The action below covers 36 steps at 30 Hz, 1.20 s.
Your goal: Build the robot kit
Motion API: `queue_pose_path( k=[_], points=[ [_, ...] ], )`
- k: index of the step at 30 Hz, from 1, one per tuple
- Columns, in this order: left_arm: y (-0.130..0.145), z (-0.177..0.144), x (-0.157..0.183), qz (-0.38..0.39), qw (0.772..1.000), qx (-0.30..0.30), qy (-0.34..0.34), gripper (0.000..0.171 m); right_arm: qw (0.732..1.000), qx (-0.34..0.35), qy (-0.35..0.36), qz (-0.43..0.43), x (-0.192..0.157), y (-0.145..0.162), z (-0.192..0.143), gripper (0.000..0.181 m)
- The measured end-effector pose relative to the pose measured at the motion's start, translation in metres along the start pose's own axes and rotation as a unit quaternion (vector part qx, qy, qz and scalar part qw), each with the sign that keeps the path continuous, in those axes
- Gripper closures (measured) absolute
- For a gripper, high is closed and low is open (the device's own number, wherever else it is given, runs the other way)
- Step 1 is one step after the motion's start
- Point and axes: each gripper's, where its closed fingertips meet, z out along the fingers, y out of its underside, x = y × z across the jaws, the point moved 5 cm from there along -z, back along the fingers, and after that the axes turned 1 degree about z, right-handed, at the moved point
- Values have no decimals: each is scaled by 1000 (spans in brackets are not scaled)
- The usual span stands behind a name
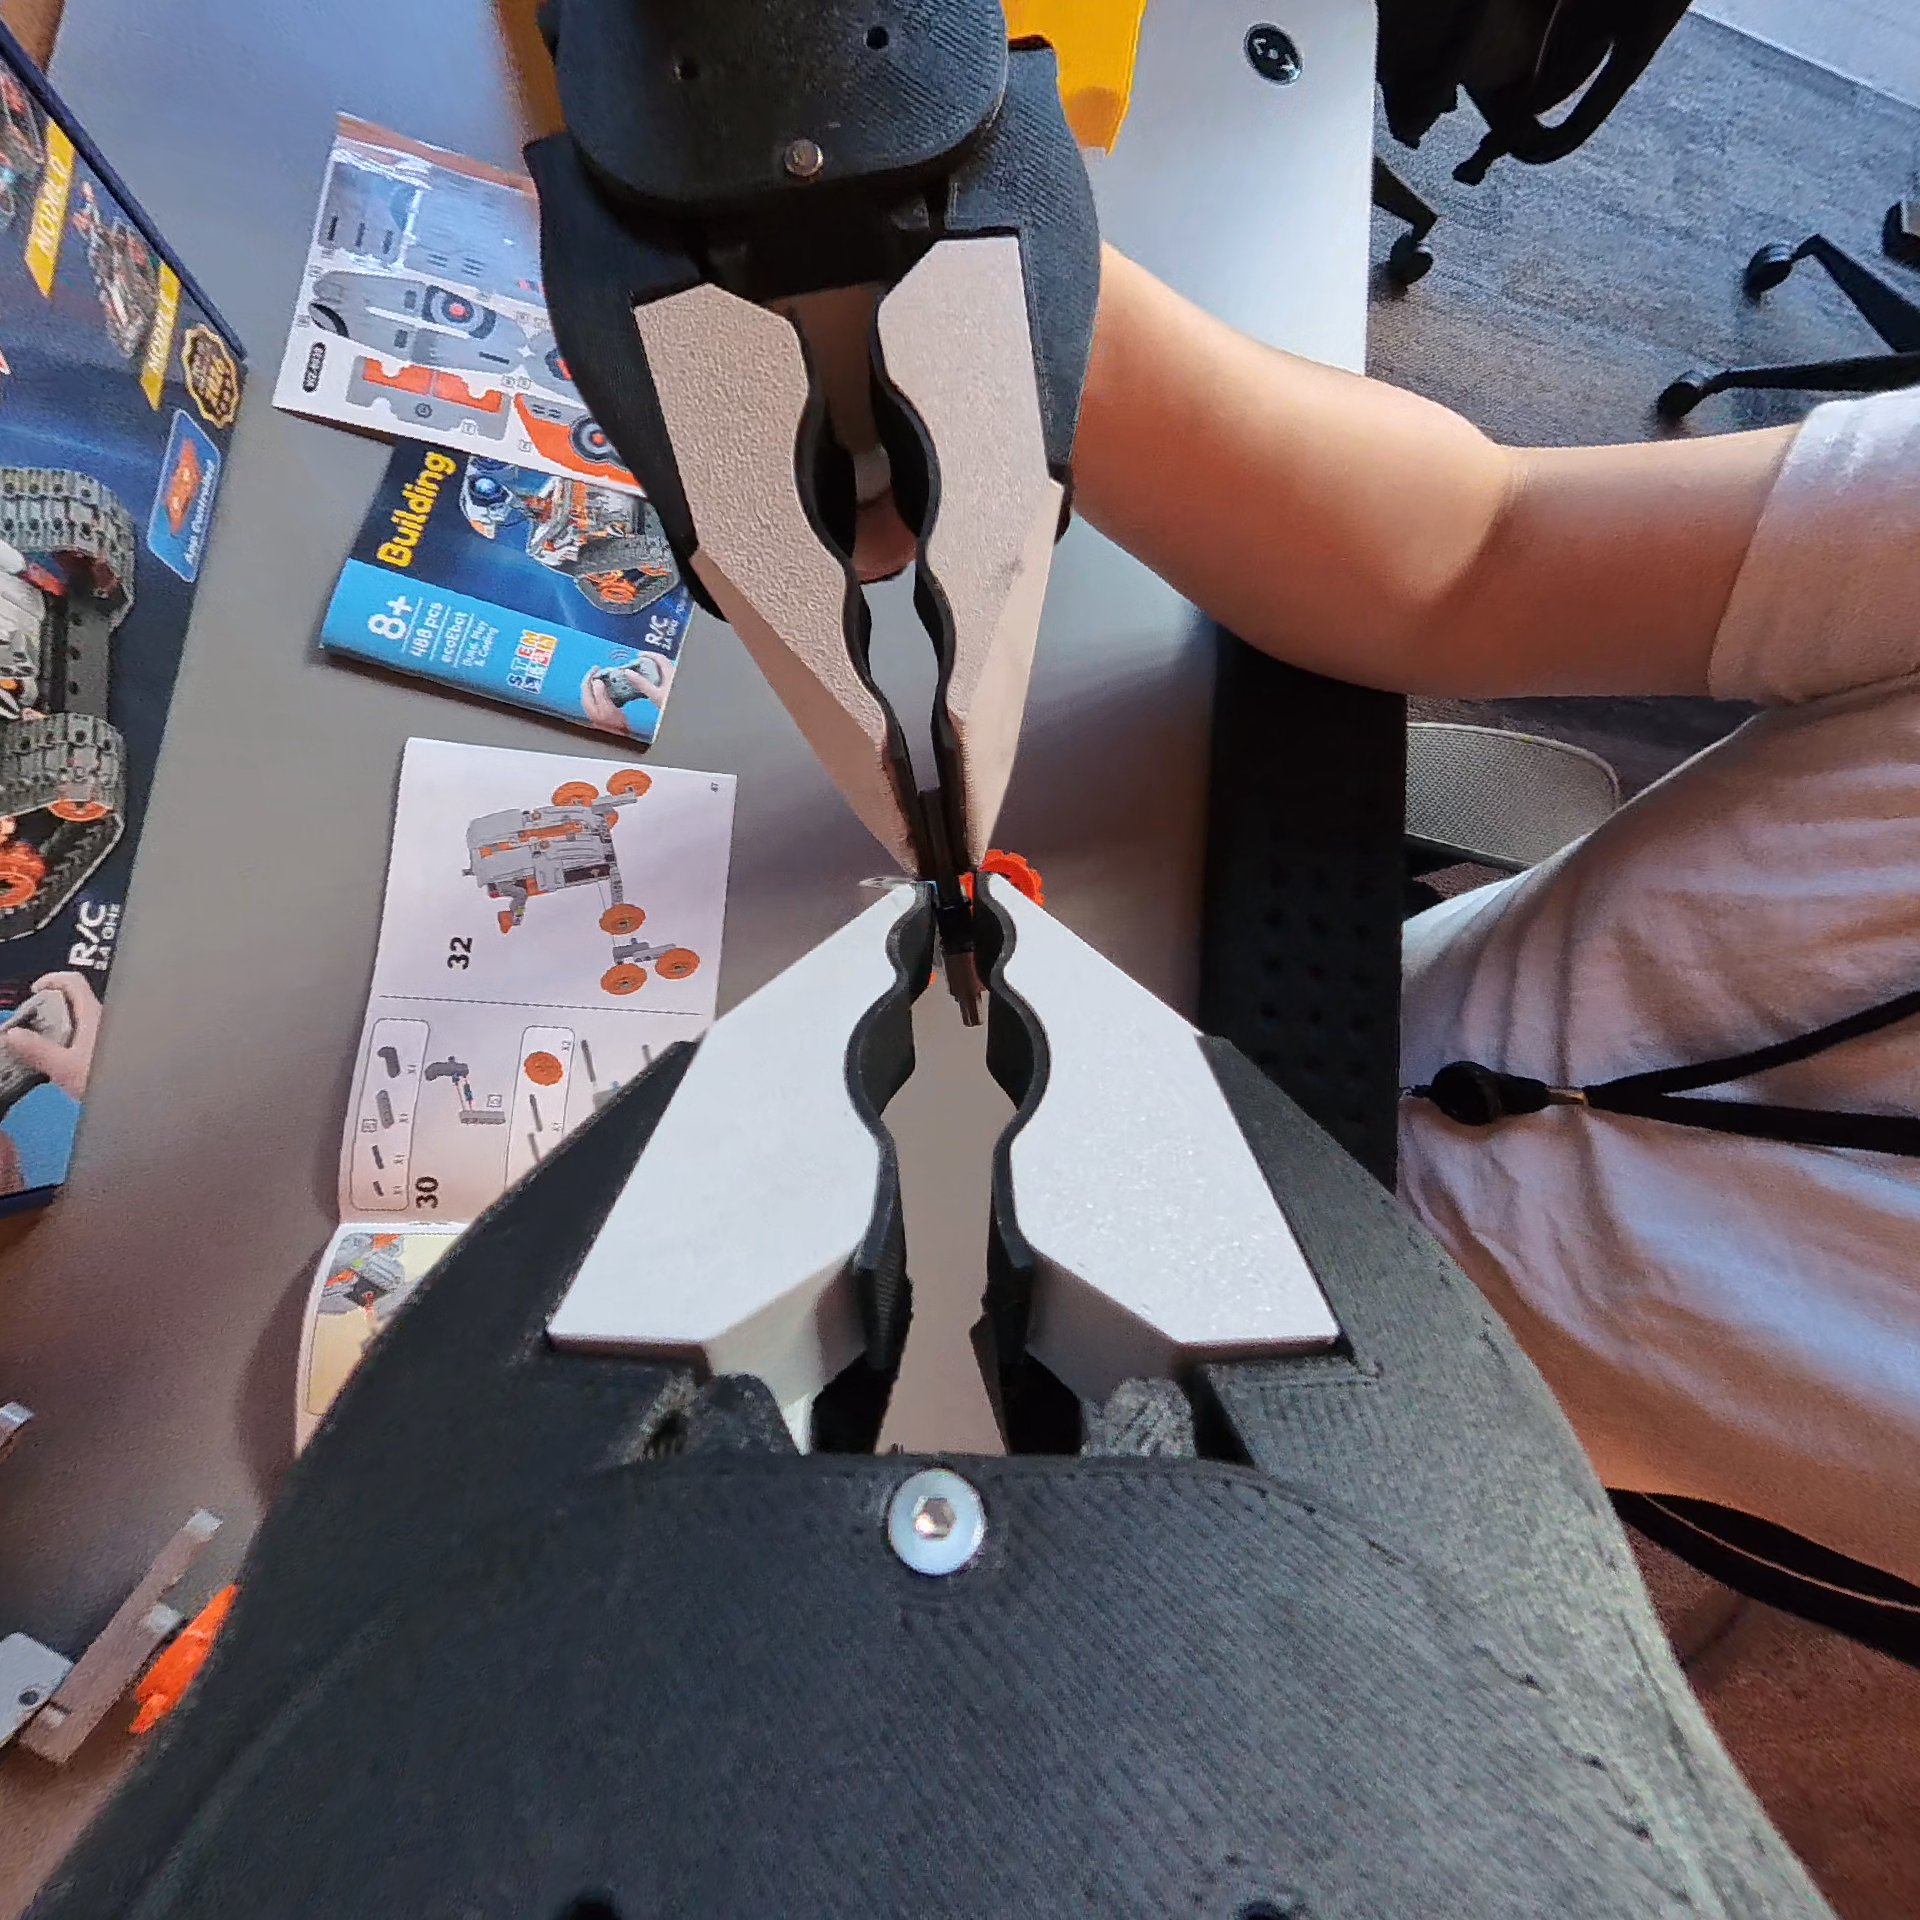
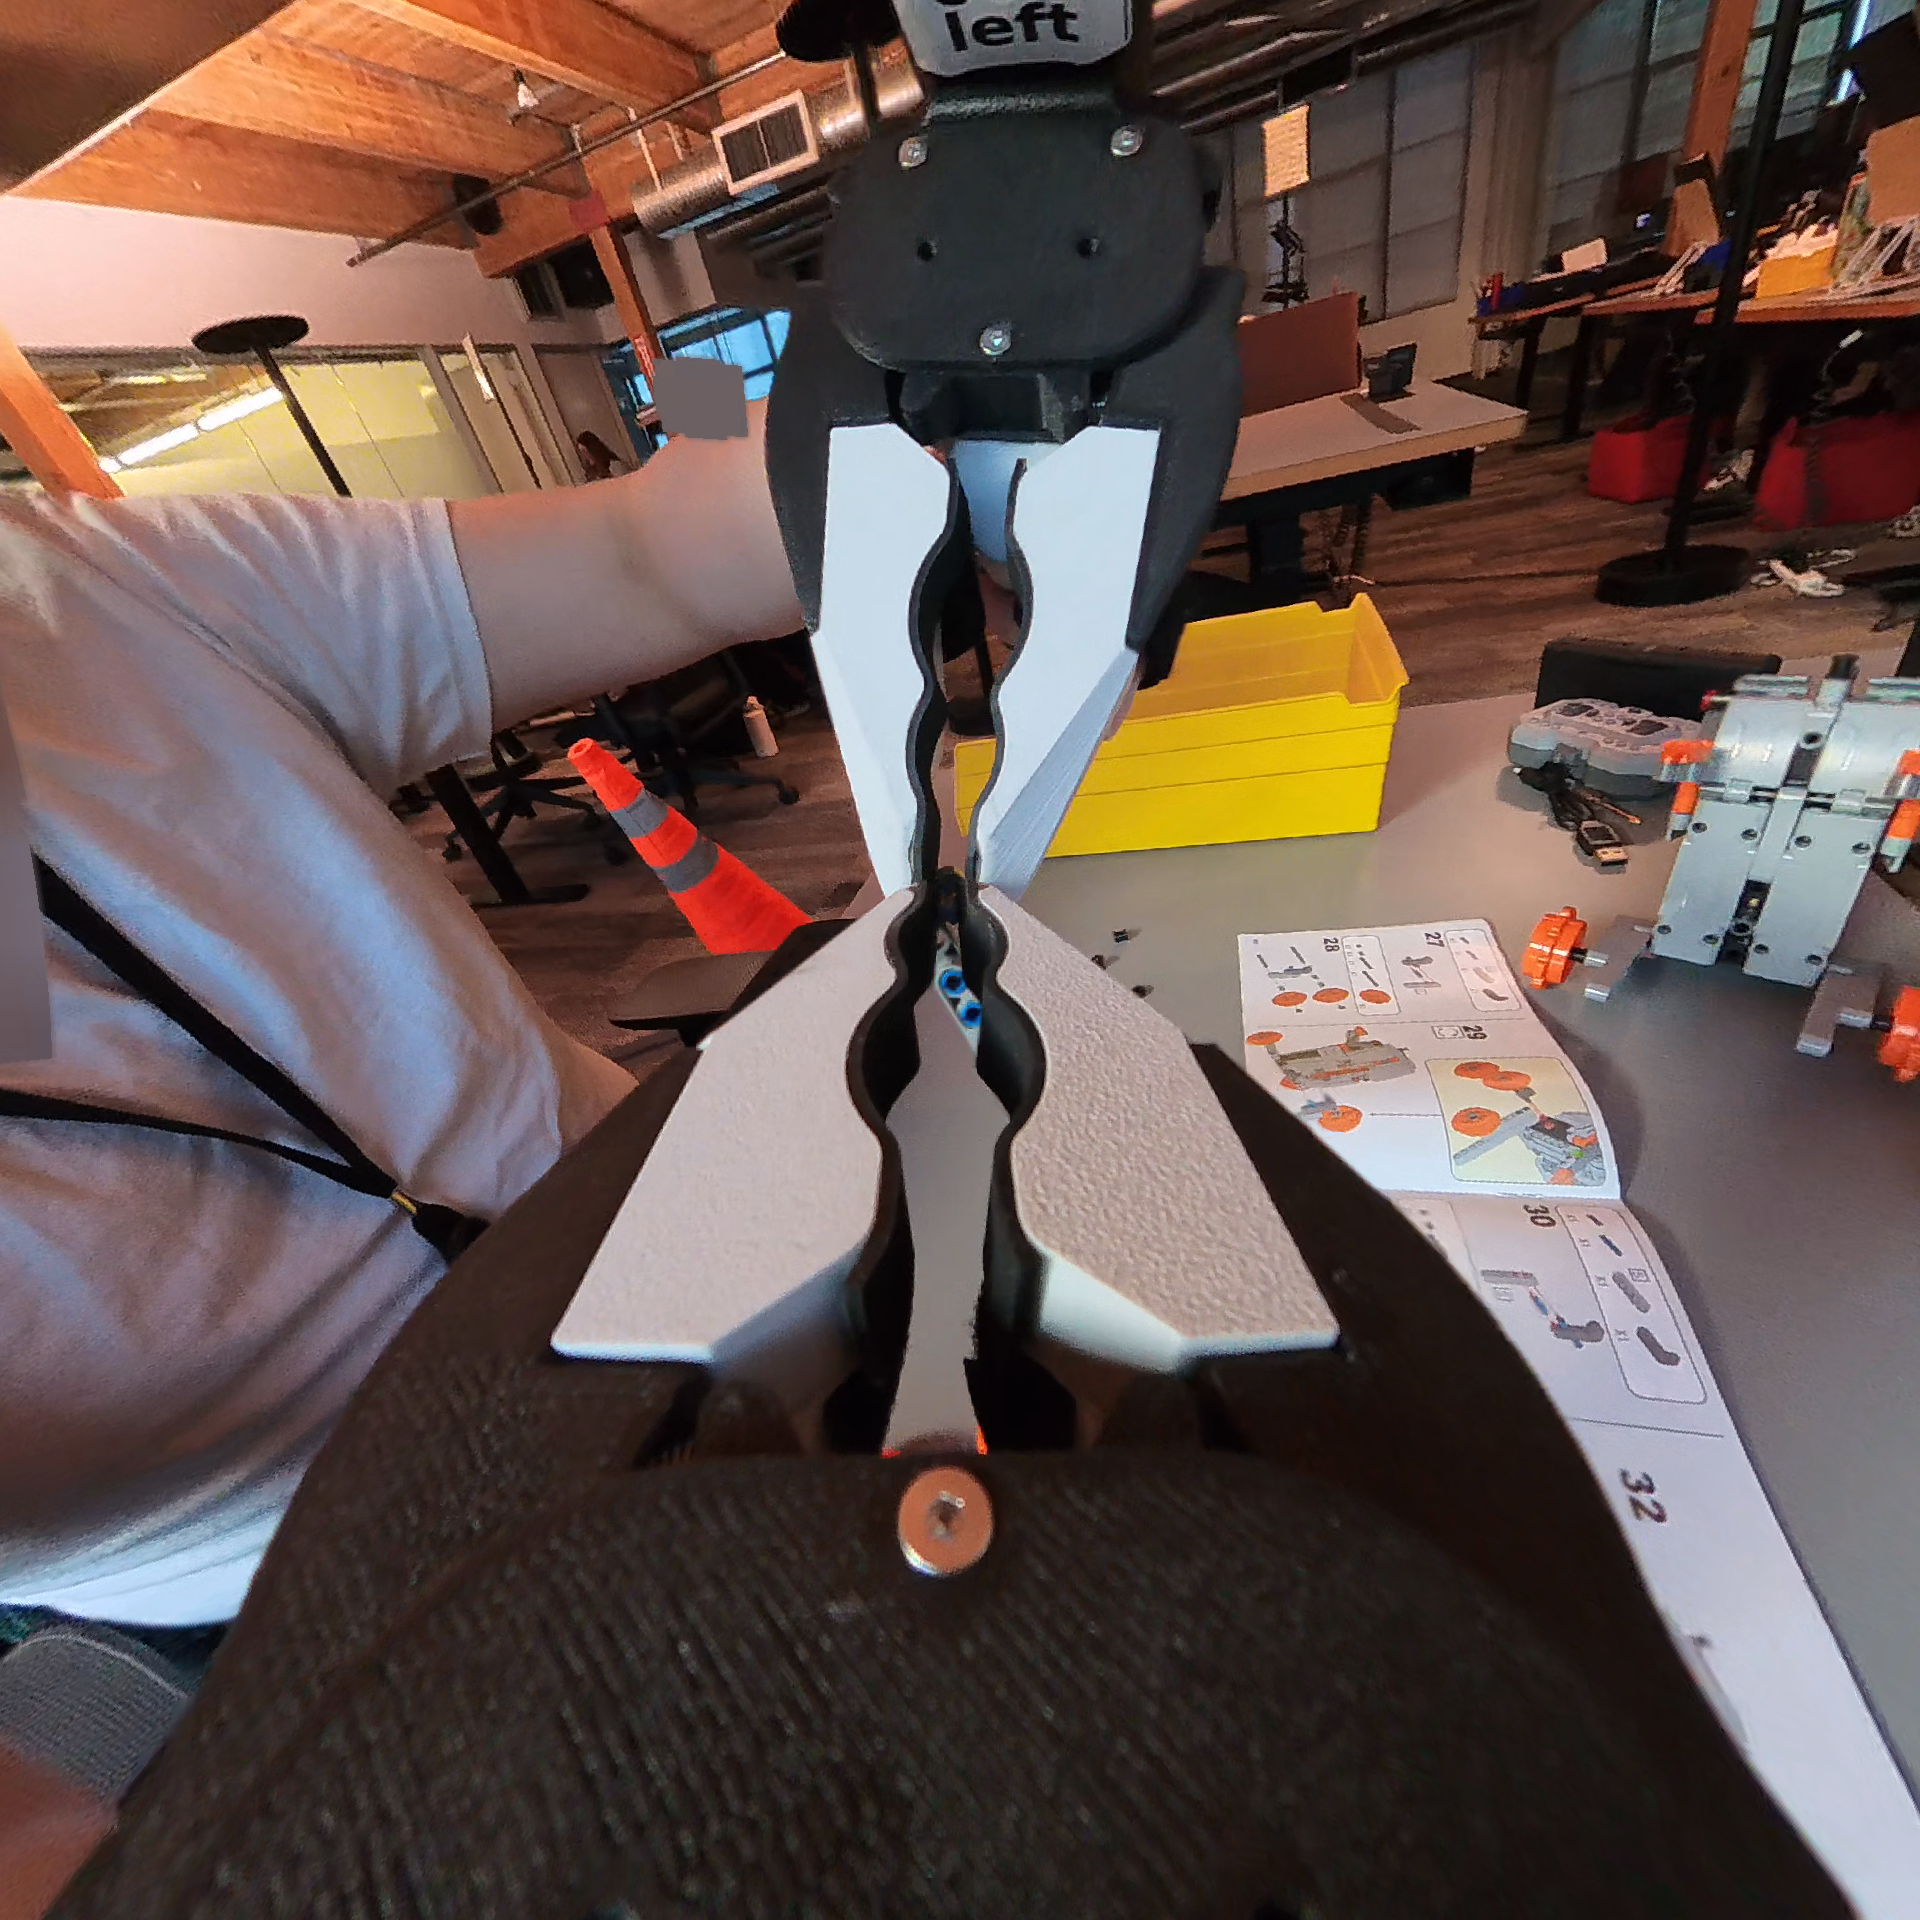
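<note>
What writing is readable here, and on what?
I won't quote writing; these bear it:
Dark blue cardboard toy box: large print.
Blue glossy booklet: cover print.
Open white instruction booklet: step numbers.
White label atop left gripper: one word.
Paper sheet on far window: too small.

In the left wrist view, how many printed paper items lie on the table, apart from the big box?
3. A sticker sheet lies farthest, a blue booklet is just nearer, and an open instruction booklet is nearest, partly hidden by the left gripper. More may be hidden.

grey table [image 1: 260, 665], yellow bin [image 2: 1226, 748], orange cone with grey bands [image 2: 675, 842], orange-wheeled grey model [image 2: 1766, 831]
</note>
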Motion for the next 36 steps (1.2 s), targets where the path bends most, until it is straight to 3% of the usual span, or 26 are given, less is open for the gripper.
queue_pose_path(
  k=[18, 22, 26, 28, 36],
  points=[
    [-13, -1, 6, -60, 992, 33, 110, 168, 995, 54, -78, 36, -10, -6, -9, 178],
    [-15, -5, 3, -63, 990, 64, 107, 168, 983, 150, -102, 31, -11, -23, -18, 181],
    [-18, -12, 2, -58, 989, 88, 99, 168, 986, 157, -62, 19, -3, -23, -18, 164],
    [-21, -14, 2, -60, 988, 101, 100, 168, 982, 165, -86, 16, -9, -25, -20, 173],
    [-28, -13, 0, -72, 984, 108, 121, 169, 989, 141, -44, -24, -11, -26, -21, 179]
  ],
)
